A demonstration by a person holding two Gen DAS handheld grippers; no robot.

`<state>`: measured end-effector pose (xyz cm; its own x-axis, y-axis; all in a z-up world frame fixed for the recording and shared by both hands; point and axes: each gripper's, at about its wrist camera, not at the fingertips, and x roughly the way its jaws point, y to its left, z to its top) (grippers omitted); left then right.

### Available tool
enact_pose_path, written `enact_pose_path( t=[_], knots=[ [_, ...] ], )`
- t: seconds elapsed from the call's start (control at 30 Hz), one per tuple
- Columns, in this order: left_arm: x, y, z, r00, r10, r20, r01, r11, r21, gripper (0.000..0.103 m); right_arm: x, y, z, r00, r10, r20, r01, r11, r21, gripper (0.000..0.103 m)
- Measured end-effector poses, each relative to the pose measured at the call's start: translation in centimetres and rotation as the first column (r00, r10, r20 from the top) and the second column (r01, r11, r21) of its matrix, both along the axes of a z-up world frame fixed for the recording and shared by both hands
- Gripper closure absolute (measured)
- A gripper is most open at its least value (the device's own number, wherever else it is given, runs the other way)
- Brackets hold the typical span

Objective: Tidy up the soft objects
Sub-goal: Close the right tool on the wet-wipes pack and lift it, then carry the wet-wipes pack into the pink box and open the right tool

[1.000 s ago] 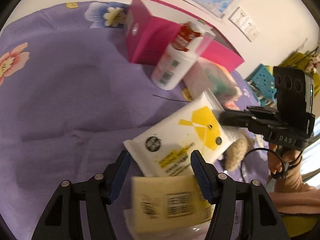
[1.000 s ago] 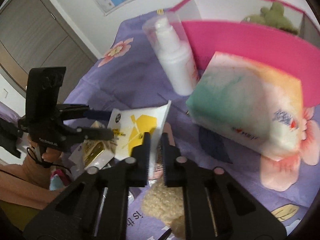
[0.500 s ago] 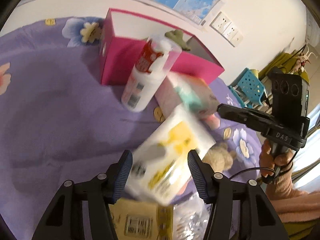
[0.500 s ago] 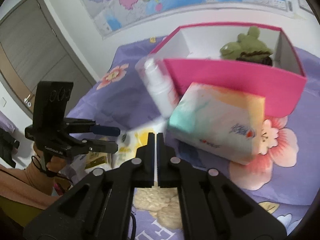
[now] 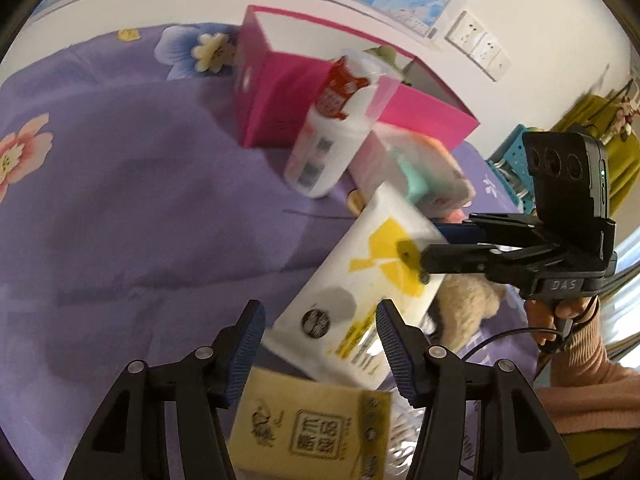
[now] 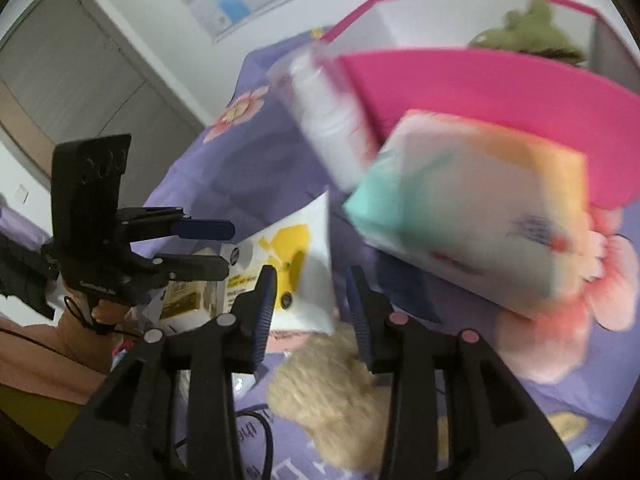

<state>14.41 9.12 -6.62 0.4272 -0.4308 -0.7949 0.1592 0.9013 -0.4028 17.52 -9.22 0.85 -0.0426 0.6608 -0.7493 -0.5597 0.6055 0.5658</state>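
Observation:
A white wipes pack with a yellow mark (image 5: 360, 280) lies on the purple sheet, its near end between the fingers of my open left gripper (image 5: 320, 340). In the right wrist view the pack (image 6: 298, 264) sits just ahead of my open right gripper (image 6: 312, 292). A beige plush toy (image 6: 332, 392) lies under the right gripper; it also shows in the left wrist view (image 5: 468, 304). A soft tissue pack (image 6: 472, 216) leans by the pink box (image 6: 500, 92), which holds a green plush (image 6: 532, 36).
A white pump bottle (image 5: 336, 132) leans against the pink box (image 5: 280, 108). A yellow packet (image 5: 308, 424) lies under the left gripper. The sheet (image 5: 120, 200) to the left is bare purple fabric. A wall with sockets stands behind.
My right gripper was shut and has opened; the wipes pack now lies loose ahead of it. The pack has shifted nearer the left gripper's fingers. Both views are blurred by motion.

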Motion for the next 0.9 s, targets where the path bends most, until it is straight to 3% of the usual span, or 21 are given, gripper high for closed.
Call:
enact_pose_path(
  t=[0.03, 0.17, 0.23, 0.43, 0.63, 0.9],
  knots=[
    [0.0, 0.2, -0.1, 1.0, 0.008, -0.006, -0.008, 1.0, -0.001, 0.045, -0.1, 0.6, -0.1, 1.0, 0.01, 0.018, -0.009, 1.0, -0.012, 0.085],
    [-0.1, 0.3, -0.2, 1.0, 0.013, -0.007, -0.013, 1.0, -0.011, 0.045, -0.2, 0.5, 0.8, 0.997, -0.003, 0.075, 0.002, 1.0, 0.004, 0.092],
    [-0.1, 0.3, -0.2, 1.0, -0.001, -0.006, 0.001, 1.0, -0.015, 0.044, -0.5, -0.4, 1.9, 0.992, -0.042, 0.121, 0.04, 0.999, 0.013, 0.093],
    [0.7, -1.6, -0.3, 0.996, -0.093, -0.009, 0.093, 0.995, -0.038, 0.044, 0.0, -3.8, 3.3, 0.973, -0.178, 0.15, 0.168, 0.983, 0.077, 0.095],
    [2.3, -4.1, -0.3, 0.985, -0.171, -0.009, 0.17, 0.983, -0.063, 0.044, 0.4, -4.9, 4.4, 0.956, -0.236, 0.176, 0.214, 0.968, 0.131, 0.095],
    [3.6, -5.6, 0.4, 0.978, -0.208, 0.011, 0.208, 0.974, -0.094, 0.045, 2.1, -7.1, 3.2, 0.942, -0.323, 0.096, 0.304, 0.937, 0.171, 0.096]
  ],
)
